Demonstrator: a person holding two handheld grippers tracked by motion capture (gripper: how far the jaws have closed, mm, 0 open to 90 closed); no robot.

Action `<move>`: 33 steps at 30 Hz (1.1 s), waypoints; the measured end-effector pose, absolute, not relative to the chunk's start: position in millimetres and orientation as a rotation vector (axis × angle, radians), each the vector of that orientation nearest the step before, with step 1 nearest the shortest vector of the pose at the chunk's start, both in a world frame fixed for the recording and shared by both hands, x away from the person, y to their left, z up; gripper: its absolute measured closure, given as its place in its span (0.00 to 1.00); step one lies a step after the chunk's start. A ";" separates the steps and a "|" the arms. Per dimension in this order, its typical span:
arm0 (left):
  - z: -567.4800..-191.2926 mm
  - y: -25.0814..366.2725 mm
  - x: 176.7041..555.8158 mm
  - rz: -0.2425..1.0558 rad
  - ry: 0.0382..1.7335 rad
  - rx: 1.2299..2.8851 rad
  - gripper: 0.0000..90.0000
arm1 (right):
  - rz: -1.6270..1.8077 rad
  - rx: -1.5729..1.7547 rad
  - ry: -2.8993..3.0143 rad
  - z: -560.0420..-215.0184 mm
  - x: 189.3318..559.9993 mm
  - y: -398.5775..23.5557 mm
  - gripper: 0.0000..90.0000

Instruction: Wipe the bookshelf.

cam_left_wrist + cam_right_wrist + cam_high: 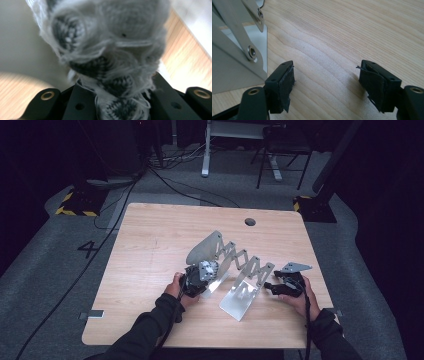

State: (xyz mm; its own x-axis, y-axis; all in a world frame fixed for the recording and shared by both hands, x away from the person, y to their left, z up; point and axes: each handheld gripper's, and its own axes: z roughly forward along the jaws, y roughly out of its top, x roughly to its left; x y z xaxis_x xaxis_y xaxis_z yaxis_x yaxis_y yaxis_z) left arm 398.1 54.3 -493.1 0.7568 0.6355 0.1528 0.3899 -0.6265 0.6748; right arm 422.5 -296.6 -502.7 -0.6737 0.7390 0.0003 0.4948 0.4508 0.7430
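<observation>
A silver scissor-fold metal rack (243,261) stands stretched out across the middle of the wooden table (150,235), with a flat plate at each end. My left gripper (196,281) is at the rack's near-left side, shut on a fuzzy grey-and-white knitted piece (208,269). In the left gripper view the knitted piece (112,57) bulges up between the jaws of that gripper (115,102). My right gripper (278,285) rests low on the table just right of the rack's near plate, open with nothing in it. In the right gripper view this gripper (327,75) spans bare wood, the rack (234,50) at its left.
A round cable hole (250,222) is near the table's far edge. Cables (120,205) run over the grey floor behind the table. A chair (282,150) and a desk leg (206,150) stand farther back, and yellow-black striped bases (75,207) flank the far corners.
</observation>
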 end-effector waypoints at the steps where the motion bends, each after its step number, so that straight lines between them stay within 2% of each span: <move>1: -493.2 50.8 398.7 0.501 0.751 2.318 0.84 | 1.060 1.049 2.384 -502.7 422.5 -296.8 0.32; 6: -495.8 40.2 397.6 0.447 0.678 2.298 0.84 | 1.061 1.052 2.384 -502.7 422.3 -296.8 0.32; 12: -496.0 50.5 390.8 0.382 0.651 2.303 0.84 | 1.063 1.048 2.387 -502.7 422.5 -296.8 0.31; 17: -492.5 59.0 382.8 0.402 0.603 2.363 0.84 | 1.061 1.048 2.387 -502.8 422.4 -296.7 0.31; 22: -494.2 64.2 388.8 0.445 0.663 2.332 0.81 | 1.062 1.051 2.384 -502.9 422.5 -296.0 0.31; 26: -494.8 50.7 399.8 0.514 0.700 2.324 0.82 | 1.060 1.052 2.382 -502.9 422.1 -296.0 0.31; 33: -497.4 35.3 407.3 0.487 0.708 2.284 0.83 | 1.062 1.050 2.383 -503.0 421.8 -296.4 0.31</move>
